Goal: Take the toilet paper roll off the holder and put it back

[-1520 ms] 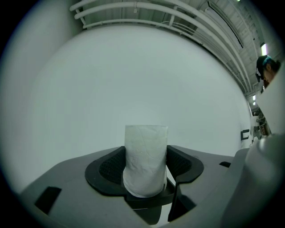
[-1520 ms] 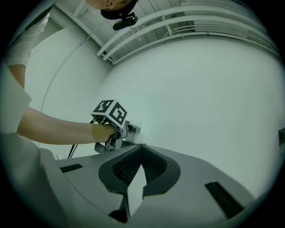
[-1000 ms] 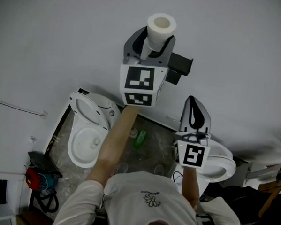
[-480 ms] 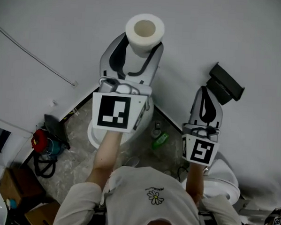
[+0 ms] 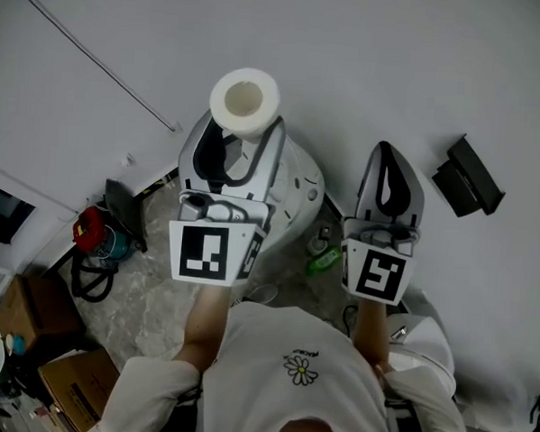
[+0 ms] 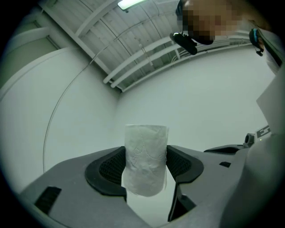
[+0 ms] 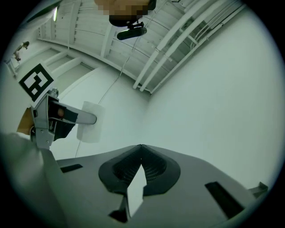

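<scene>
**Left gripper** [image 5: 241,139]: upper centre-left of the head view. Jaws clenched on the toilet paper roll [image 5: 245,98], one pad on each side of its wrap. The core tube stands across the jaws, its open end toward the head camera. The side grip probably serves to keep the core clear for a holder arm.

**Toilet paper roll**: in the left gripper view it fills the gap between the jaws [image 6: 146,147], sticking out past the pads above and below. It is carried in the air and touches nothing else.

**Right gripper** [image 5: 387,172]: right of centre, jaws shut together on nothing [image 7: 140,153], apparently on standby.

**Holder** [image 5: 469,176]: black bracket on the wall at the right of the frame, bare, well apart from the roll.

**Status**: roll off the holder. This fits either just removed or on its way back.
</scene>
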The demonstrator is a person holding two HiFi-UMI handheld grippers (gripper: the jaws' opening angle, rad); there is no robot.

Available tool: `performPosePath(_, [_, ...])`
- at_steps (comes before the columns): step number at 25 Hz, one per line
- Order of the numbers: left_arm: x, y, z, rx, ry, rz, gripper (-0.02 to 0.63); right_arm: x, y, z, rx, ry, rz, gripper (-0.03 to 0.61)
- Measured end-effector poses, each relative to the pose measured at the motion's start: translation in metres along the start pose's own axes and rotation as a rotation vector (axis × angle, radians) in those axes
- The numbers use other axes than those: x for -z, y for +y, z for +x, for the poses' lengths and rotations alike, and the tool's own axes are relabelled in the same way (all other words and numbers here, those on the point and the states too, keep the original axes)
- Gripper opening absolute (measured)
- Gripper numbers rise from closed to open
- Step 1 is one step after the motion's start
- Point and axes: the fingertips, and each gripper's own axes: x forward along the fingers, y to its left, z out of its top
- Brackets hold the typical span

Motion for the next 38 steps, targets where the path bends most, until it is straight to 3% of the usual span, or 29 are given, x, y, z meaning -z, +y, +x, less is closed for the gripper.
performPosePath(8, [0.022, 0.0, -0.014, -0.043, 0.066, 0.002, 0.293, 0.005, 0.004, -0.004, -0.026, 0.004, 0.028, 0.009])
performPosePath(33, [0.019, -0.021, -0.016, -0.022, 0.052, -0.025, 0.293, -0.003, -0.015, -0.013, -0.003, -0.009, 0.023, 0.009])
performPosePath(38, [-0.002, -0.033, 0.016, 0.043, -0.025, -0.074, 0.293, -0.006, -0.02, -0.019, 0.0, -0.005, 0.021, 0.009])
